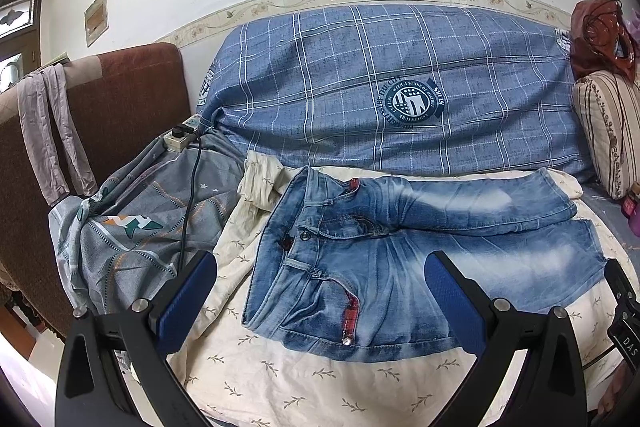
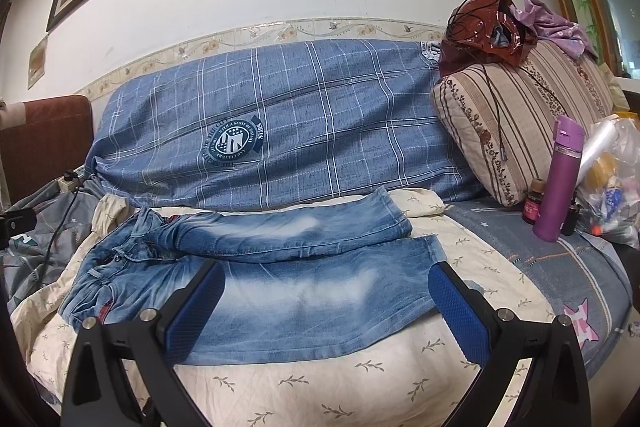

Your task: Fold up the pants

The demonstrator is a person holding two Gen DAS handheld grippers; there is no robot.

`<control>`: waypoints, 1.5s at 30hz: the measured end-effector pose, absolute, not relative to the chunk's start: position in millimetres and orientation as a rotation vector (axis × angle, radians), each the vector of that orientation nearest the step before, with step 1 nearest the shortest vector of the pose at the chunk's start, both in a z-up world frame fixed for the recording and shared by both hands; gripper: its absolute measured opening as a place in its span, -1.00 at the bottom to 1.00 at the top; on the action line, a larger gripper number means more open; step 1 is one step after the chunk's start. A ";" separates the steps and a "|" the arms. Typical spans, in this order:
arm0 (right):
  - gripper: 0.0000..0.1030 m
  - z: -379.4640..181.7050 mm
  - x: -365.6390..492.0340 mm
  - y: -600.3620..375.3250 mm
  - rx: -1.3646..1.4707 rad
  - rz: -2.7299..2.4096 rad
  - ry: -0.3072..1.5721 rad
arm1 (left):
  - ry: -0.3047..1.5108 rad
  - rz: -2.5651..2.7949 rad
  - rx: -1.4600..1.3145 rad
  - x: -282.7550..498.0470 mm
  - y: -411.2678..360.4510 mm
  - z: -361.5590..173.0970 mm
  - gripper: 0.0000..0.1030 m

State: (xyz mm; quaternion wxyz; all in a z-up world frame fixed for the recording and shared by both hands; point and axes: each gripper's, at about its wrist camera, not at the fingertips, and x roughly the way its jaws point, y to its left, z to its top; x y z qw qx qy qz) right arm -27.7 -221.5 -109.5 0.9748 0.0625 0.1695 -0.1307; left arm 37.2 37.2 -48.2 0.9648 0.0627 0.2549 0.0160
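A pair of faded blue jeans (image 1: 400,267) lies flat on a cream leaf-print sheet (image 1: 304,383), waistband to the left, both legs running right. The far leg is angled slightly over the near one. My left gripper (image 1: 320,263) hovers open above the waist and hip area, blue pads wide apart, nothing between them. In the right wrist view the same jeans (image 2: 304,283) spread across the cream sheet (image 2: 320,387). My right gripper (image 2: 324,275) is open over the near leg, its right pad near the hem. The right gripper's black body (image 1: 624,311) shows at the left view's right edge.
A blue plaid bolster (image 1: 400,87) lines the wall behind the jeans. A grey patterned cloth (image 1: 140,227) with a power strip (image 1: 182,135) and black cable lies left. Right side holds a striped pillow (image 2: 512,123), purple flask (image 2: 560,183), small bottle (image 2: 534,203) and plastic bags (image 2: 616,171).
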 end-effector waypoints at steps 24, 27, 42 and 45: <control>0.99 -112.2 -23.6 -222.2 0.117 -0.274 0.372 | 0.564 0.032 0.131 59.0 46.5 -67.0 1.00; 0.99 -114.0 -19.9 -231.0 0.138 -0.290 0.401 | 0.587 0.045 0.131 75.4 54.5 -71.3 1.00; 0.99 -108.2 138.6 -334.8 0.181 -0.295 0.612 | 0.766 0.208 0.049 270.2 130.8 -93.3 1.00; 0.99 -107.1 179.0 -359.6 0.191 -0.303 0.656 | 0.806 0.236 0.055 315.9 144.1 -97.6 1.00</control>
